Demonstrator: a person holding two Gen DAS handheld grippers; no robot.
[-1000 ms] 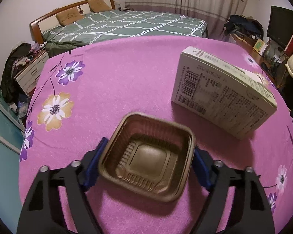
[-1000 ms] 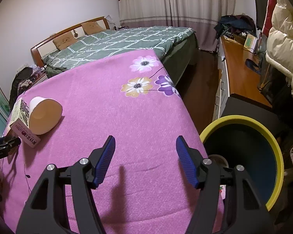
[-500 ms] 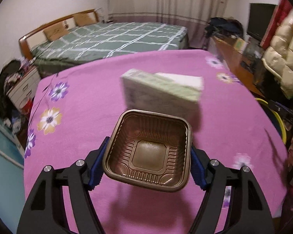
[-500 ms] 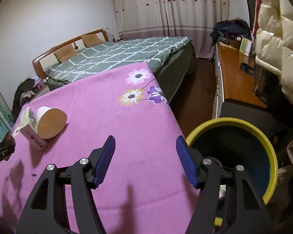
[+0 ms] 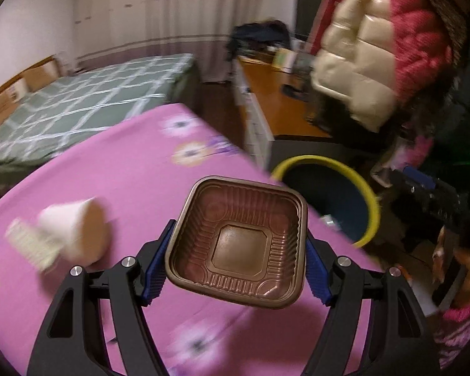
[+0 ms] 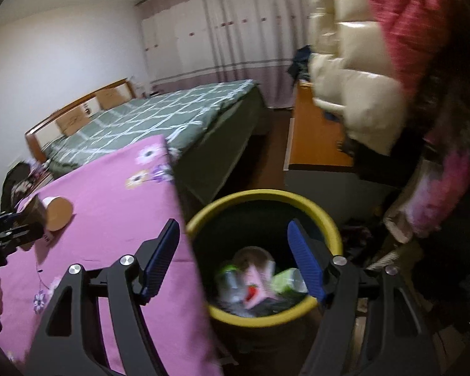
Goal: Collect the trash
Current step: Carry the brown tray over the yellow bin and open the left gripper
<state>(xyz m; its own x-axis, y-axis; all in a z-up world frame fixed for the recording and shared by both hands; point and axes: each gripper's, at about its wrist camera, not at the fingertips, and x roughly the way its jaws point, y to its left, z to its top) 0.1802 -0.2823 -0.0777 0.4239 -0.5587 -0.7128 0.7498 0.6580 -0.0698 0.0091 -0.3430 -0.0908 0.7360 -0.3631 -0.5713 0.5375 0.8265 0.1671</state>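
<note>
My left gripper (image 5: 238,252) is shut on a brown plastic tray (image 5: 239,239) and holds it in the air above the pink flowered tablecloth (image 5: 134,169), near the table's right edge. A yellow-rimmed bin (image 5: 329,188) stands on the floor just beyond that edge. My right gripper (image 6: 235,253) is open and empty, hovering over the same bin (image 6: 263,250), which holds several pieces of trash. A paper cup (image 5: 78,228) lies on its side on the table beside a small carton (image 5: 31,244); the cup also shows in the right wrist view (image 6: 58,208).
A bed with a green checked cover (image 6: 159,116) stands behind the table. A wooden desk (image 6: 313,138) is at the right, with puffy jackets (image 6: 360,62) hanging above it. The left gripper (image 6: 3,235) shows at the far left of the right wrist view.
My left gripper has swung right with the tray, from facing the carton to facing the bin. My right gripper has moved right, off the table to above the bin.
</note>
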